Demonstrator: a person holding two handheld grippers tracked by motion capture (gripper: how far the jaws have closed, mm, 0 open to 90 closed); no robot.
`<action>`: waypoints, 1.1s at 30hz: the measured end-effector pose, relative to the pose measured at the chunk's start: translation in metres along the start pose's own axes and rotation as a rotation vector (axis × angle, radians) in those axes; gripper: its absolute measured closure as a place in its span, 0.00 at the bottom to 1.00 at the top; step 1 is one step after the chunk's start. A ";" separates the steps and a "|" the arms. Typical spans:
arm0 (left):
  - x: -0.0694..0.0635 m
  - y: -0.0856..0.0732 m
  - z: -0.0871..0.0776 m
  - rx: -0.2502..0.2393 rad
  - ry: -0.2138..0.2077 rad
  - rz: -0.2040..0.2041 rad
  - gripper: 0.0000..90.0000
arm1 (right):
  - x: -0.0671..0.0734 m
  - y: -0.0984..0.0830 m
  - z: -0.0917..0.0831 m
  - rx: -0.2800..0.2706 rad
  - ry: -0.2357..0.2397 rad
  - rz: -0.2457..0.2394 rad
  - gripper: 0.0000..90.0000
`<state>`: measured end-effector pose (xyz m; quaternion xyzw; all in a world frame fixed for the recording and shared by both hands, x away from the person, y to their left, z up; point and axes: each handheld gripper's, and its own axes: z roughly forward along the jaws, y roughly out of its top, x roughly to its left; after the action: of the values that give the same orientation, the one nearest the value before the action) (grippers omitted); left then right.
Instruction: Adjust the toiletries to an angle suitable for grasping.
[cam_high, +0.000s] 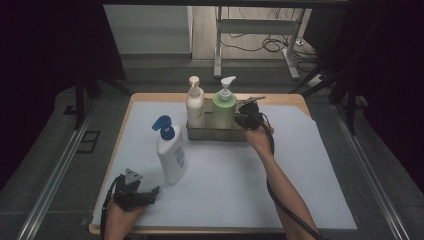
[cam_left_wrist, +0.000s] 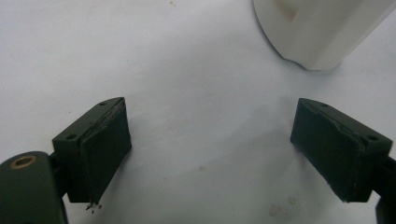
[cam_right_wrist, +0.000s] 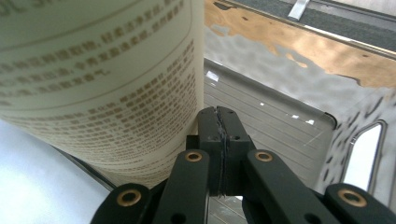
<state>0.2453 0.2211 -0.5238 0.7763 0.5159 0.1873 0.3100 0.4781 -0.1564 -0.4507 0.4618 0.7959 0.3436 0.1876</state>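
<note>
- Table (cam_high: 150, 102) surface: a wooden top covered by a pale sheet, seen from the high view.
- Tray (cam_high: 197, 133): a metal tray stands near the middle of the table's far edge. In the right gripper view its ribbed floor (cam_right_wrist: 261, 112) and raised rim are seen just ahead of the jaws.
- Cream bottle (cam_high: 195, 106): upright in the left part of the tray, white pump on top.
- Green bottle (cam_high: 224, 109): upright in the tray, just right of the cream bottle, white pump on top. In the right gripper view its printed label (cam_right_wrist: 102, 79) rises directly left of the jaws.
- Right gripper (cam_high: 246, 119): held at the tray's right end, just beside the green bottle. Its jaws are pressed flat together with nothing between them; whether they touch the bottle cannot be told.
- White bottle (cam_high: 171, 156): upright on the sheet with a blue pump, well clear of the tray, left of the table's centre and toward the near edge. Its base (cam_left_wrist: 322, 32) shows in the left gripper view.
- Left gripper (cam_high: 150, 194): rests low at the table's near left corner, jaws pointing toward the white bottle. Its jaws stand wide apart over bare sheet, holding nothing; the white bottle's base lies beyond them, apart from both.
</note>
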 end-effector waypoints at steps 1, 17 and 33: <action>0.000 0.000 0.000 0.000 0.000 0.000 0.13 | 0.000 0.000 0.000 0.003 0.006 0.003 0.99; 0.000 0.000 0.000 0.000 0.000 -0.001 0.13 | 0.025 0.005 0.007 0.004 0.034 -0.066 0.98; 0.000 0.000 0.000 -0.002 -0.001 -0.004 0.13 | 0.028 0.004 0.006 0.004 0.027 -0.043 0.99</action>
<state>0.2455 0.2208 -0.5239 0.7750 0.5171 0.1869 0.3114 0.4703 -0.1290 -0.4517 0.4403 0.8089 0.3439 0.1834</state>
